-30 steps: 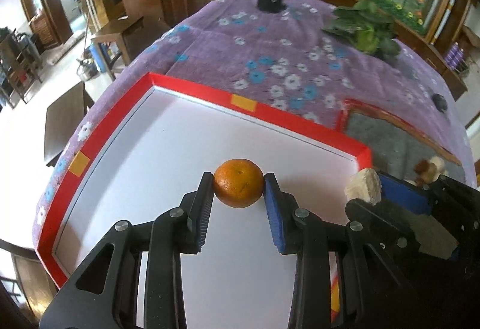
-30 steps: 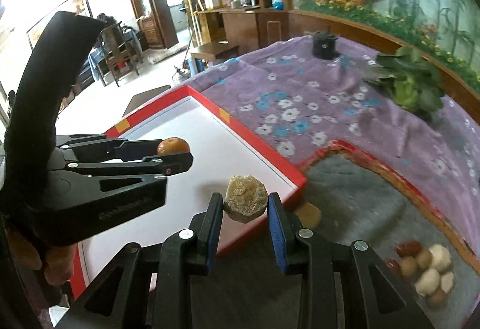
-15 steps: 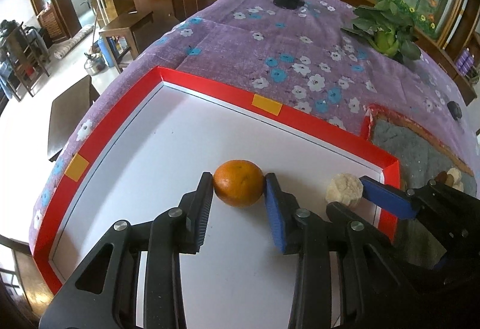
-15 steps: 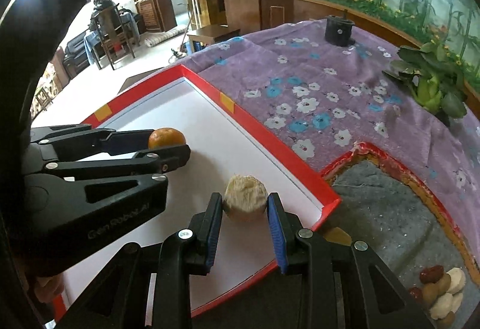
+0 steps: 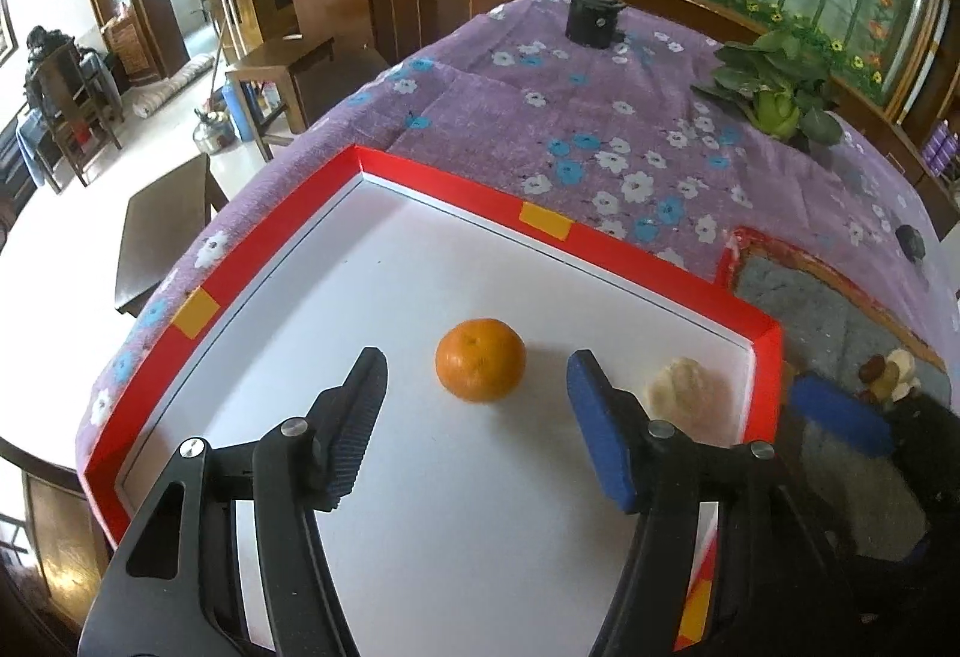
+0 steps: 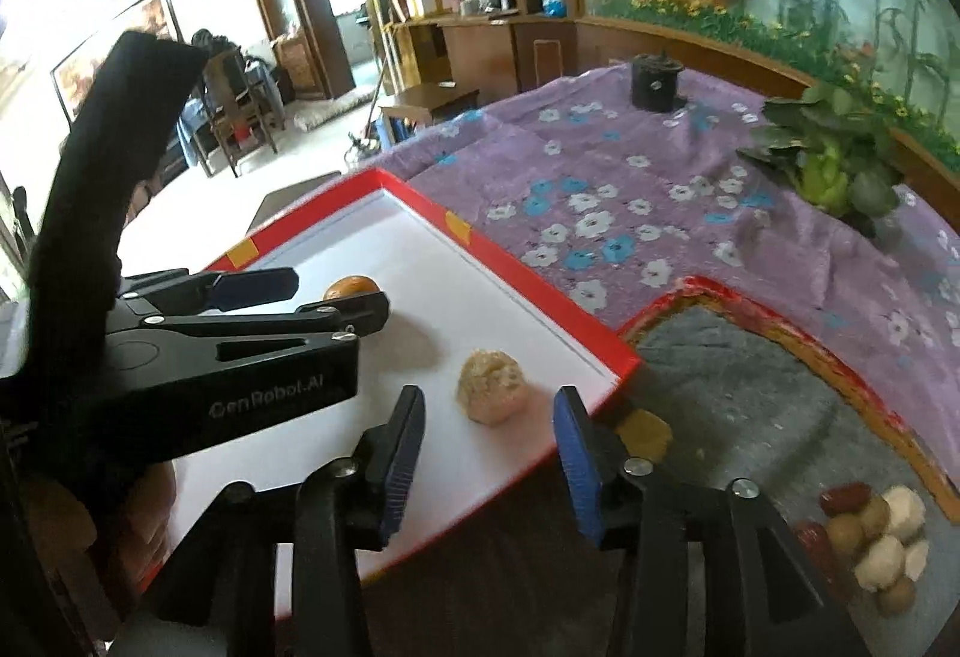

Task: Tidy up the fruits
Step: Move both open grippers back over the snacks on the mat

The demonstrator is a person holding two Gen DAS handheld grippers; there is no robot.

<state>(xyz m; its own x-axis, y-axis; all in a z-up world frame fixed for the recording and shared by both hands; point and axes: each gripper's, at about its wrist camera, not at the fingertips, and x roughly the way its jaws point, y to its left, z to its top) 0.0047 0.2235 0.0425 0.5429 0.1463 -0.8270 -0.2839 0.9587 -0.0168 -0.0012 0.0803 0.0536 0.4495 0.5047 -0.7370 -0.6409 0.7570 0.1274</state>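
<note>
Both grippers have let go since half a second ago, leaving two fruits on the white tray (image 5: 420, 507)

Left gripper (image 5: 474, 405) now gapes wide around the smooth orange mandarin (image 5: 480, 368); right gripper (image 6: 487, 446) stands equally spread around the pale, bumpy peeled fruit (image 6: 493, 387) near the tray's red corner. Only the right view shows the heap of brown and cream fruits (image 6: 870, 543) on the grey mat (image 6: 750, 405) clearly
</note>
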